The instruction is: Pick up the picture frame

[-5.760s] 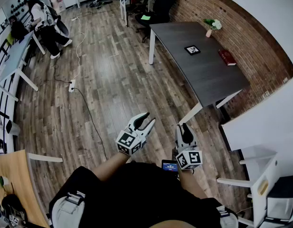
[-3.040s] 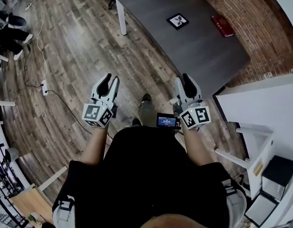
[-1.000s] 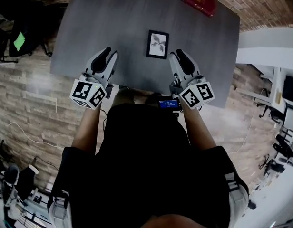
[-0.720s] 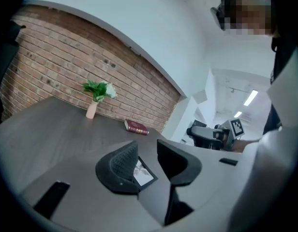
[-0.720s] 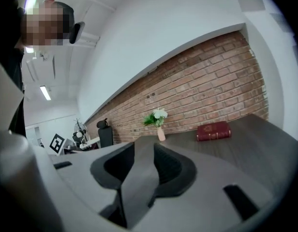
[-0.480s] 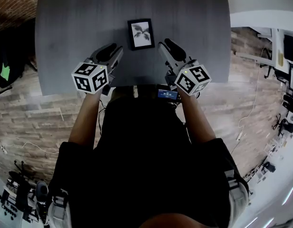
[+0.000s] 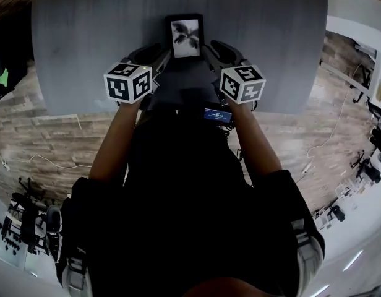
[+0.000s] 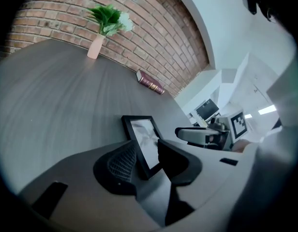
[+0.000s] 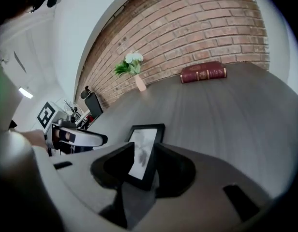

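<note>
A black picture frame (image 7: 184, 36) holding a leaf print is on the dark grey table (image 7: 85, 36), straight ahead of me. My left gripper (image 7: 158, 54) holds its near left corner. In the left gripper view the frame (image 8: 141, 134) fills the narrow gap of that gripper (image 8: 148, 163), with one jaw under its edge and the other over the glass. My right gripper (image 7: 209, 51) grips the near right corner the same way. In the right gripper view the frame (image 9: 145, 146) sits wedged in the gripper (image 9: 144, 170). The frame's near edge is hidden by the jaws.
A dark red book (image 9: 203, 73) lies at the table's far edge by the brick wall (image 9: 197, 28). A pink vase of white flowers (image 8: 96, 47) stands further along the wall. A white cabinet (image 7: 357, 17) adjoins the table's right end.
Over the earlier frames I walked up to the table. Both grippers moved from beside the frame's near corners onto them, and their jaws now enclose the frame.
</note>
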A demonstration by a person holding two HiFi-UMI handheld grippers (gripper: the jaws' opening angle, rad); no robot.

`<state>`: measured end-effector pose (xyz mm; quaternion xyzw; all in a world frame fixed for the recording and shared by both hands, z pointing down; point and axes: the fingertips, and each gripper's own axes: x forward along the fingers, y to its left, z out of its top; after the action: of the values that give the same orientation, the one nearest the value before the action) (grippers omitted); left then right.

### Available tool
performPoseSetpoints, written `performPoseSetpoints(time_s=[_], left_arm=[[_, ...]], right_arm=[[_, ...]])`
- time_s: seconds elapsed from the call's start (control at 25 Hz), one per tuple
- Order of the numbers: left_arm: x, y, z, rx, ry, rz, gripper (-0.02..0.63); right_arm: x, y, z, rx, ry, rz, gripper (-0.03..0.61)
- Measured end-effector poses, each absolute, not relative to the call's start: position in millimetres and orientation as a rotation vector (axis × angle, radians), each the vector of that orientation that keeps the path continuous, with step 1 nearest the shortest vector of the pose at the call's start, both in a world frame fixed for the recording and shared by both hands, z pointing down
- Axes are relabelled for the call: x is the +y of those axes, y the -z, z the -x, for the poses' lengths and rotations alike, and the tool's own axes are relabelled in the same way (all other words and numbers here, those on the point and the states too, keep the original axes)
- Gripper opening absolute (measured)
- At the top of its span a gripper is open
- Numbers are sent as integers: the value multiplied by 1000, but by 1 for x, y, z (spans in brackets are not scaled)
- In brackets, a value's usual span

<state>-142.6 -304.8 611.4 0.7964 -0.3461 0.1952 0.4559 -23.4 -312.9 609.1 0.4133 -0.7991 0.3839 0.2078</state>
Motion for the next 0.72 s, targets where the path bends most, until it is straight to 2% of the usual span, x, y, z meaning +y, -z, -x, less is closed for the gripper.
performPoseSetpoints(time_s=[0.4,0.72], left_arm=[[-311,-659,129,-853,-611,-1856,123],[-311,-667,137,-892,-697,-1834,97]], right_arm=[[-322,-650,28,-2122,-1039,-1063,127],[-319,-664,43,-2085,-1035,-981,123]])
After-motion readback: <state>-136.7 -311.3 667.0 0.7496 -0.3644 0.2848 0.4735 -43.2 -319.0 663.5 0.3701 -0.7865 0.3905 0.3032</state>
